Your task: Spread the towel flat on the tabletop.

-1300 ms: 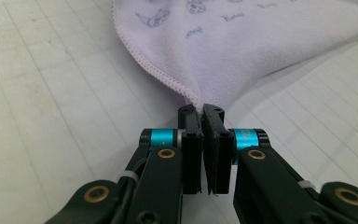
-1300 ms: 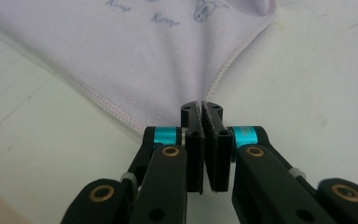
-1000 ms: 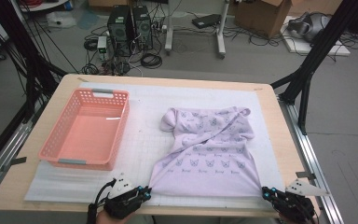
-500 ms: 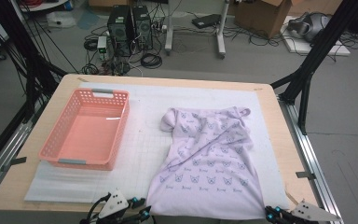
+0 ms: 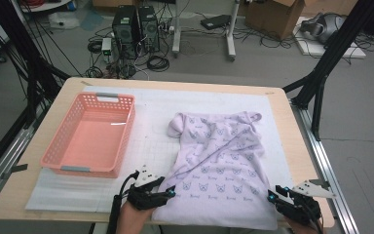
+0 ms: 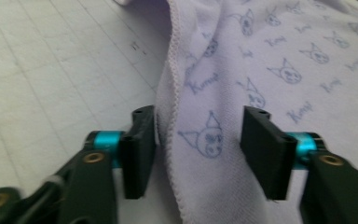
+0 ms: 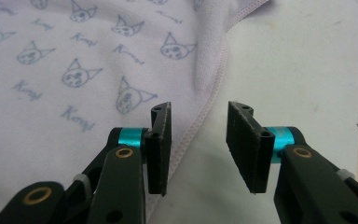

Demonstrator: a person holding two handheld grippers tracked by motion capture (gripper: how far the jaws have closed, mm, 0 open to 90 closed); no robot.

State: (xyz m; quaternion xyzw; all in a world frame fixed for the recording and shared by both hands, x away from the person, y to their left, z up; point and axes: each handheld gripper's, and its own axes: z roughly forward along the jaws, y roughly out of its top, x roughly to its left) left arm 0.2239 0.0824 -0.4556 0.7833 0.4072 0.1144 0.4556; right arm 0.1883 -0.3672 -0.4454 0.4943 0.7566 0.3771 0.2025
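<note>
A pale lilac garment (image 5: pixel 219 161) printed with small cat faces lies spread on the white mat, its hem toward the near table edge. My left gripper (image 5: pixel 171 192) is at its near left corner. In the left gripper view the jaws (image 6: pixel 198 144) stand apart with the garment's side edge (image 6: pixel 182 93) between them; they have just been closing, and the pads do not press the cloth. My right gripper (image 5: pixel 271 196) is at the near right corner. Its jaws (image 7: pixel 198 140) have just been opening, and the stitched hem (image 7: pixel 209 88) runs loose between them.
An empty pink plastic basket (image 5: pixel 65 163) sits on the mat's left half. The white mat (image 5: pixel 151 122) covers most of the wooden table (image 5: pixel 292 146). Black frame legs, cables and computer towers (image 5: pixel 136 24) stand on the floor beyond the far edge.
The garment has been drawn toward the near edge and now lies longer and flatter. Both grippers dipped back off the table edge, then came forward again to its corners with their jaws apart.
</note>
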